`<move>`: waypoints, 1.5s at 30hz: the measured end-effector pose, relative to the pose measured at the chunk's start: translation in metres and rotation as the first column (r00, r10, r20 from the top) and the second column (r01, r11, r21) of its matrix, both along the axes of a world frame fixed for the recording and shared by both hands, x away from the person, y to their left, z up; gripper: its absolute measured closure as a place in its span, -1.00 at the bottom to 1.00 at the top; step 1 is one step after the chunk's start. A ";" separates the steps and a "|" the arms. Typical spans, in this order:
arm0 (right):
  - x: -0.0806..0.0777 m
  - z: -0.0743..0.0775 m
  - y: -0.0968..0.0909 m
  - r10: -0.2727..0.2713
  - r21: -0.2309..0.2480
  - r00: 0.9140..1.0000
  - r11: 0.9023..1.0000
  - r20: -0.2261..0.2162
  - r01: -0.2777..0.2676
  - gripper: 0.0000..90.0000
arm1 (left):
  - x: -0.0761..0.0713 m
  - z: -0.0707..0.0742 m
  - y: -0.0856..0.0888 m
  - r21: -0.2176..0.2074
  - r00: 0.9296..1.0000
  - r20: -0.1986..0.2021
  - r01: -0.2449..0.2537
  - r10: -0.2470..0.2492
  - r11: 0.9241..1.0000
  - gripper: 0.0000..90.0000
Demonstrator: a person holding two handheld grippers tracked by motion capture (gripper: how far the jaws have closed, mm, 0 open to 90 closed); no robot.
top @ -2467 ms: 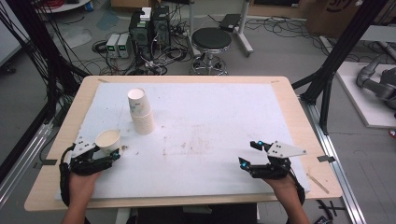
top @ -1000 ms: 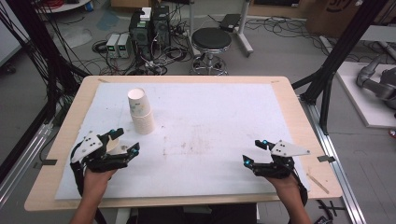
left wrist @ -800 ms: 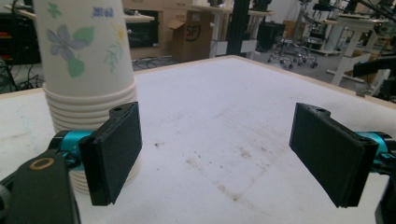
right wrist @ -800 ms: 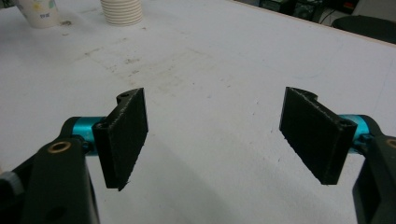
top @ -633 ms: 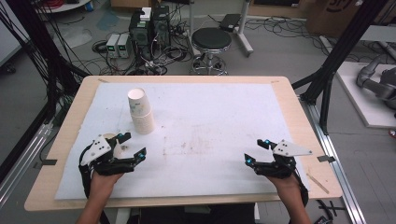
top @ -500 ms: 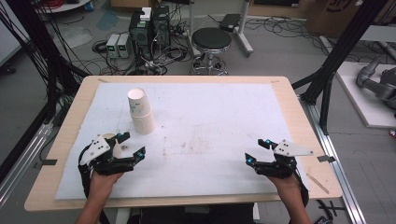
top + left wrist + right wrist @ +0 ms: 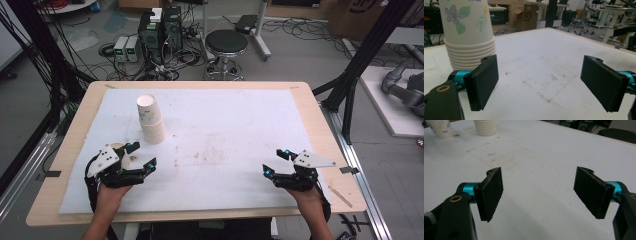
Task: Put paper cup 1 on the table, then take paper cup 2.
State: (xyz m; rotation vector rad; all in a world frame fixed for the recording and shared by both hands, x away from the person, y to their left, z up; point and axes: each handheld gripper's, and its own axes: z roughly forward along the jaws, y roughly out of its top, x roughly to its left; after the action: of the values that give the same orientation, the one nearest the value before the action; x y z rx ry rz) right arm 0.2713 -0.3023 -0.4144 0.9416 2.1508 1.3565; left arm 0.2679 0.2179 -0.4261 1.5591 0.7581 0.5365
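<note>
At about 7 o'clock on the white-covered wooden surface (image 7: 240, 125), the left gripper (image 7: 141, 156) is held low with its jaws spread wide and nothing between them. A single white paper cup (image 7: 122, 154) is seen just beside it, partly hidden behind its body. At about 5 o'clock the right gripper (image 7: 274, 161) is held likewise — jaws spread, nothing gripped. Farther off, toward 11 o'clock, a leaning stack of flower-printed white paper cups (image 7: 150, 119) stands on the surface — well apart from the right gripper.
</note>
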 end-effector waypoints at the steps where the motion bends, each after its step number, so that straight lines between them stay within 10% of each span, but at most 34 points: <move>1: 0.000 0.000 0.000 -0.001 -0.001 1.000 1.000 -0.002 0.001 -0.46 | 0.000 0.000 0.000 0.002 1.000 0.001 0.001 -0.001 1.000 -0.67; 27: -0.003 -0.002 -0.002 0.015 -0.013 1.000 1.000 0.001 -0.015 -0.46 | 0.000 0.003 -0.007 -0.002 1.000 -0.009 0.007 -0.007 1.000 -0.67; 45: -0.002 -0.002 -0.001 0.032 0.000 0.999 0.999 -0.002 -0.032 -0.46 | 0.021 0.058 0.003 -0.002 0.997 0.021 -0.070 0.070 0.998 -0.67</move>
State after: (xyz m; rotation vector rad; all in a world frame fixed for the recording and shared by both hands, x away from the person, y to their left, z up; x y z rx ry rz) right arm 0.2698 -0.3034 -0.4163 0.9118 2.1763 1.3710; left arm 0.2891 0.2205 -0.3677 1.5275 0.7995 0.6029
